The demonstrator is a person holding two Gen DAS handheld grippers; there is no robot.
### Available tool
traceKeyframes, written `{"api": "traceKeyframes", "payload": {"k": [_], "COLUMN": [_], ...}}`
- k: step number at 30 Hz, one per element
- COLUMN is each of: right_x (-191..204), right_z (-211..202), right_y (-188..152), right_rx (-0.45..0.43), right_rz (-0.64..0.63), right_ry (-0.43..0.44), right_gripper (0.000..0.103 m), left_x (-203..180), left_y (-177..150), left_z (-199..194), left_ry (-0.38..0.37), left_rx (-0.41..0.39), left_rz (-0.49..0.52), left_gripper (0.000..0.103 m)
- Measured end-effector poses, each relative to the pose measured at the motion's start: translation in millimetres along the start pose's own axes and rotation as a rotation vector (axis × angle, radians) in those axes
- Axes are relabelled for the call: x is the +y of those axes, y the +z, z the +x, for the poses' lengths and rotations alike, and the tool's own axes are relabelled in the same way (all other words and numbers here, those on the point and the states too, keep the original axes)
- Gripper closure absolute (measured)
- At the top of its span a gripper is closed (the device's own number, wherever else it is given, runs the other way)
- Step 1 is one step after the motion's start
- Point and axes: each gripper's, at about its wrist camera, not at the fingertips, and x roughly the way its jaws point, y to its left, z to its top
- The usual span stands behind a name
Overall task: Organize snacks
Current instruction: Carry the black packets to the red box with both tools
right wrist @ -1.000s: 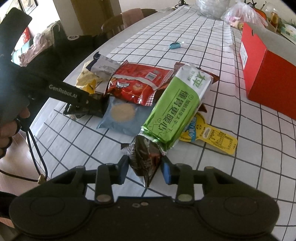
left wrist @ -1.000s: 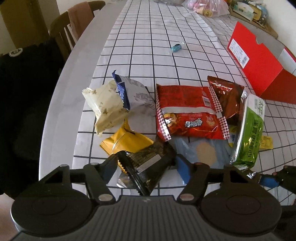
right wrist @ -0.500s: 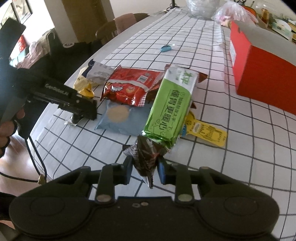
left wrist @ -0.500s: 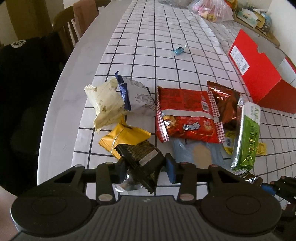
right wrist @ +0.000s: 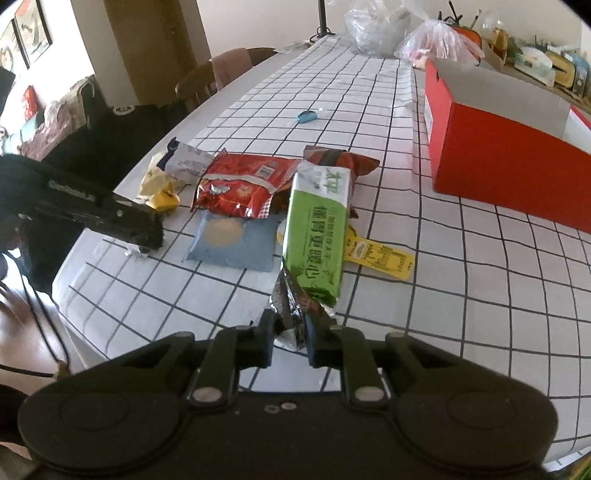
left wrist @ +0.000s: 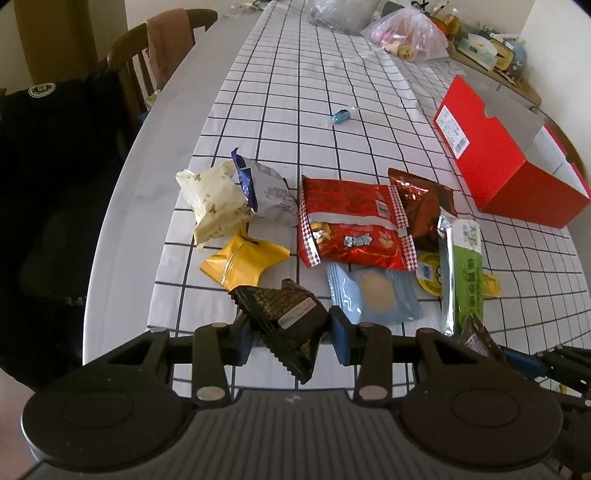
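My left gripper (left wrist: 291,334) is shut on a black packet with gold print (left wrist: 284,314), held just above the checked tablecloth (left wrist: 295,110) near its front edge. My right gripper (right wrist: 290,341) is shut on the crimped end of a dark foil packet (right wrist: 293,302), whose far end touches the long green packet (right wrist: 319,229). The other snacks lie in a loose pile ahead: a red chip bag (left wrist: 351,225), a blue-grey biscuit packet (left wrist: 373,291), a yellow packet (left wrist: 243,262), a cream packet (left wrist: 212,199) and a blue-and-white packet (left wrist: 266,188).
An open red box (left wrist: 498,158) stands at the right. A small blue candy (left wrist: 340,116) lies alone further back. Plastic bags (left wrist: 406,33) and clutter sit at the far end. A chair (left wrist: 162,55) and dark clothing (left wrist: 55,166) are beyond the left edge.
The left jaws narrowed onto the black packet and raised it off the yellow one. The right jaws squeezed tighter on the foil packet and lifted it. Both hands drew back and up a little.
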Motion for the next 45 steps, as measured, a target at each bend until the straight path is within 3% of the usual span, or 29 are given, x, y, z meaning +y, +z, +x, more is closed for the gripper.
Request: {"api": "traceKeyframes", "payload": {"k": [2, 4, 6, 8, 11, 21, 31, 45], "right_x": [0.7, 1.1, -0.1, -1.6, -1.2, 5.0, -3.4, -54.5], "right_z": [1.2, 3.7, 7.1, 9.2, 13.8, 11.1, -31.7, -106.7], "right_y": [-2.3, -4.2, -5.0, -4.6, -2.5, -6.7, -7.9, 45.8], "right_rx": [0.004, 0.005, 0.001, -0.014, -0.023, -0.016, -0.056, -0.254], "right_rz": [0.015, 0.026, 0.034, 0.044, 0.046, 0.059, 0.098, 0.119], "right_ry": [-0.009, -0.036, -0.057, -0.063, -0.061, -0.057, -0.091, -0.111], "right_gripper": [0.085, 0.074, 0.056, 0.049, 0.049, 0.073, 0.075, 0.075], "left_x": [0.2, 0.2, 0.2, 0.0, 1.0, 7.1, -3.7, -73.0], "left_y": [-3.1, -5.8, -8.0, -10.8, -14.9, -24.0, -25.6, 15.2], "left_z": [-3.8, -8.6, -13.2, -18.7, -27.8, -45.2, -58.6, -90.9], "left_ry": [-0.001, -0.001, -0.002, -0.002, -0.006, -0.015, -0.066, -0.145], "left_rx": [-0.002, -0.007, -0.01, -0.014, -0.02, -0.039, -0.087, -0.223], "left_rz": [0.007, 0.013, 0.016, 0.022, 0.028, 0.025, 0.052, 0.176], "left_gripper": [0.062, 0.062, 0.062, 0.062, 0.062, 0.062, 0.062, 0.062]}}
